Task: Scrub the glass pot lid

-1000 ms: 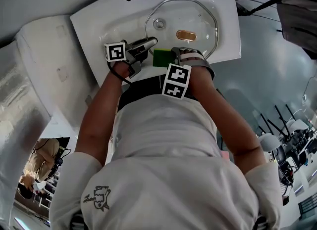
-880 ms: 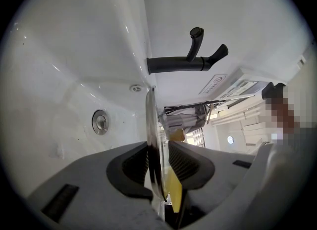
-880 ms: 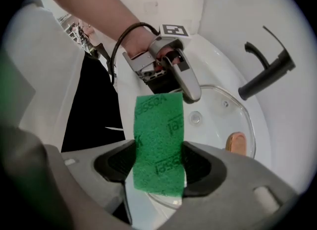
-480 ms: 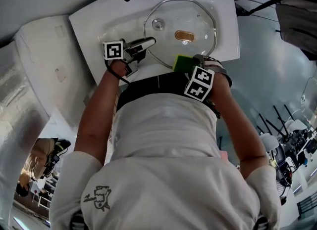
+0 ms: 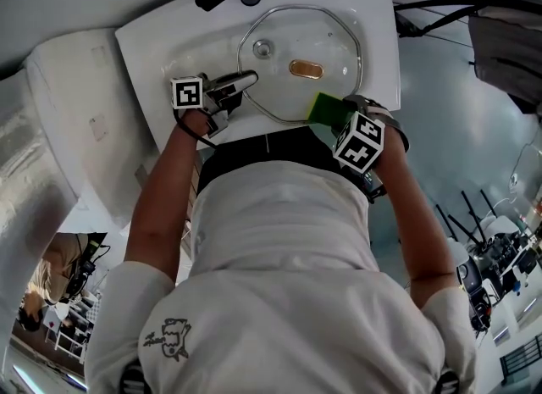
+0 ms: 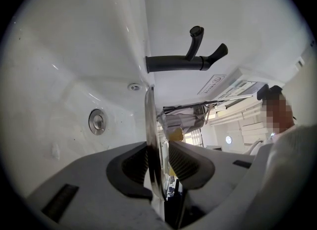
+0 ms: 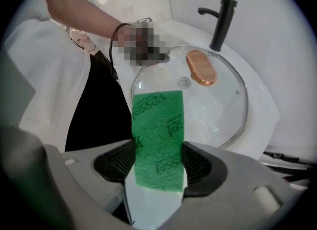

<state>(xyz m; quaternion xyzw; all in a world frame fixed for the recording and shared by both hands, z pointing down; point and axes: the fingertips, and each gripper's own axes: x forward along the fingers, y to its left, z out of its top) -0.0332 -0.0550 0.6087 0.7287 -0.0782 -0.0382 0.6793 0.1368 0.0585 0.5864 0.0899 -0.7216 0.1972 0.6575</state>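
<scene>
Now, lid: our glass pot lid [image 5: 301, 62] lies in the sink [image 5: 161, 36], upper centre of the head view.
Left gripper [image 6: 157, 162]: jaws narrow, clamped on the lid's left rim, steadying it.
Right gripper [image 7: 157, 162]: pinching the green sponge [image 7: 158, 125] at the lid's lower-right rim.
Progress: we judge scrubbing under way; no suds show, so much glass remains.

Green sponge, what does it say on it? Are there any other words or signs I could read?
"assca", roughly, first letter unclear, repeated on the green scouring sponge.
Black-and-white square marker cubes: patterns only, no words.
Small drawing on the white shirt: lettering too blurred.
Round grey sign in the left gripper view: too small to read.
Round glass pot lid: no print visible.
</scene>
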